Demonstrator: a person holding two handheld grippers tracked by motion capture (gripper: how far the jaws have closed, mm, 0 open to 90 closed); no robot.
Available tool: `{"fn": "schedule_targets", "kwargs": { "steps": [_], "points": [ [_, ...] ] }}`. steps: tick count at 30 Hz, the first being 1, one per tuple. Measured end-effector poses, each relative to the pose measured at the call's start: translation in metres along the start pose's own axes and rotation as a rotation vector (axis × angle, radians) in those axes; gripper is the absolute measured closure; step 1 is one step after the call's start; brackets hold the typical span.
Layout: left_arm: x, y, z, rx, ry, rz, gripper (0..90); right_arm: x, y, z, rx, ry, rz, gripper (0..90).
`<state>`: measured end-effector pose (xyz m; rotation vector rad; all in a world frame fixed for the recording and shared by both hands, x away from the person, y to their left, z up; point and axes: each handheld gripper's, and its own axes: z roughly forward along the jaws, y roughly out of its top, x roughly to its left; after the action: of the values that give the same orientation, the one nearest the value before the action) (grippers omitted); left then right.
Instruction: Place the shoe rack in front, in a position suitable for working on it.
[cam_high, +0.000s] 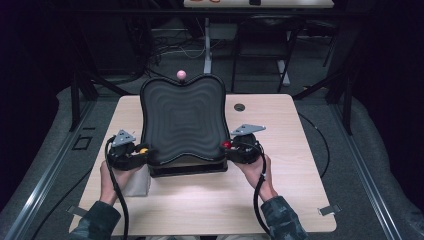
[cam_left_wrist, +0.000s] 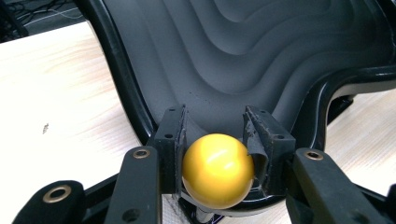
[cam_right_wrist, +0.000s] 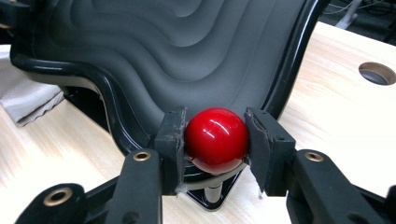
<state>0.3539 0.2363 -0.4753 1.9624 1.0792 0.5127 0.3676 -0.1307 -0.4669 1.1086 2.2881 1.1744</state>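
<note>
High view: a person at a pale wooden table (cam_high: 300, 150) holds a black tray (cam_high: 182, 120) with a rippled, contoured bed, tilted so that its far edge stands higher, by means of two handheld grippers. The left gripper (cam_high: 142, 150) is clamped on a yellow knob (cam_left_wrist: 218, 170) at the tray's near-left corner; the right gripper (cam_high: 229, 145) is clamped on a red knob (cam_right_wrist: 216, 140) at the near-right corner, each ball pressed between the two pads. A pink ball (cam_high: 181, 74) sits at the middle of the tray's far rim; whether it is a third knob or a loose ball cannot be told. The tray's bed appears empty, with nothing resting in its grooves. A grey cloth (cam_high: 137, 184) lies on the table just beside the left hand (cam_high: 112, 175). The step in hand is judged to be two-handed steering of the tray by its knobs; the next move calls for balanced, coordinated motion of both hands while both grips remain firm.
</note>
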Motion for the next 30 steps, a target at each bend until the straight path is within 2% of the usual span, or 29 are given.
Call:
{"fn": "schedule_targets", "kwargs": {
  "steps": [5,14,15,16,20,25,29,30],
  "points": [
    [0.004,-0.001,-0.001,-0.005,0.010,-0.009,59.9,0.008,0.000,0.001,0.012,-0.022,-0.044,59.2],
    [0.012,-0.001,-0.002,-0.008,0.025,-0.019,60.2,0.014,0.002,0.005,0.012,0.008,-0.076,59.3],
    [0.014,-0.001,-0.003,-0.003,0.026,-0.018,60.2,0.017,0.002,0.006,0.022,-0.020,-0.093,59.3],
    [0.014,-0.001,-0.003,-0.003,0.026,-0.018,60.2,0.017,0.002,0.007,0.018,-0.002,-0.094,59.4],
    [0.018,-0.002,-0.005,-0.006,0.028,-0.026,60.2,0.019,0.002,0.011,0.021,0.016,-0.100,59.5],
    [0.020,-0.002,-0.005,-0.007,0.026,-0.028,60.3,0.019,0.002,0.012,0.017,0.025,-0.103,59.7],
    [0.019,-0.002,-0.006,-0.003,0.029,-0.027,60.1,0.020,0.001,0.012,0.016,0.010,-0.100,59.9],
    [0.019,-0.002,-0.007,-0.005,0.029,-0.031,54.5,0.020,0.001,0.012,0.009,0.020,-0.098,60.0]
  ]
}}
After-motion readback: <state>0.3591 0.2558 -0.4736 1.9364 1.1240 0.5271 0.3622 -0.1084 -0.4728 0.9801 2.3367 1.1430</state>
